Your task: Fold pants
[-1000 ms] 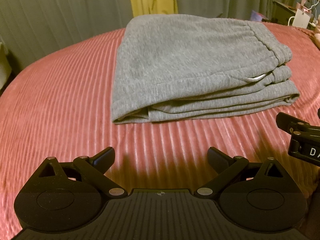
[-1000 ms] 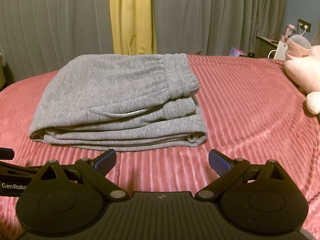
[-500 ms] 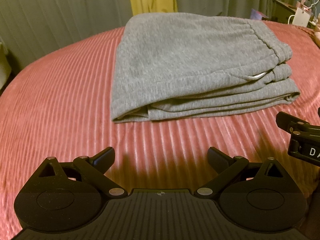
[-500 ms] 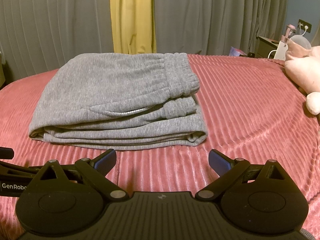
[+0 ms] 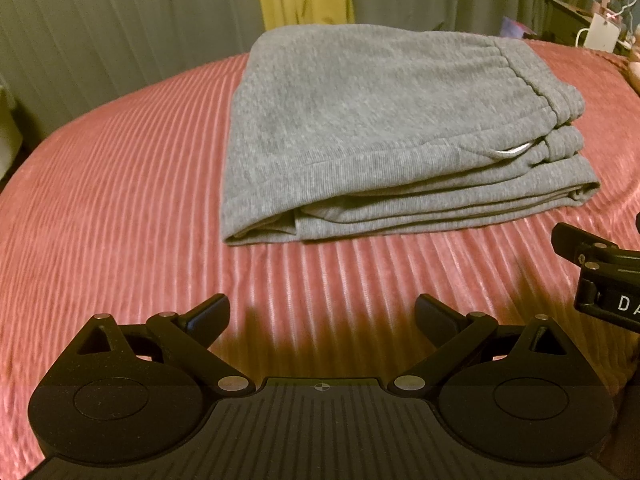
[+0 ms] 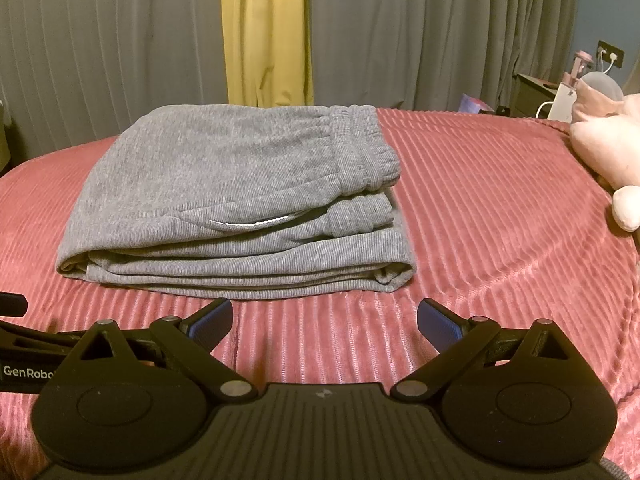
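Black plastic fills the bottom of both wrist views: the left gripper [image 5: 322, 316] and the right gripper [image 6: 325, 318] each hover low over the bed with their jaws spread wide apart and nothing between them. A corner of the right gripper shows at the right edge of the left view, and part of the left gripper shows at the left edge of the right view, so the two sit side by side. Just past the fingertips lies a strip of bare ribbed pink bedspread [image 5: 120, 184]. Beyond that strip, clear of both sets of jaws and touching neither, rest the grey pants [image 6: 240, 192], folded into a flat stacked bundle with the layered edges facing the grippers and the elastic waistband on the right side. A pale pink plush toy [image 6: 608, 140] sits at the bed's far right edge, well apart from the pants. Grey curtains with one yellow curtain [image 6: 266, 32] hang behind the bed.
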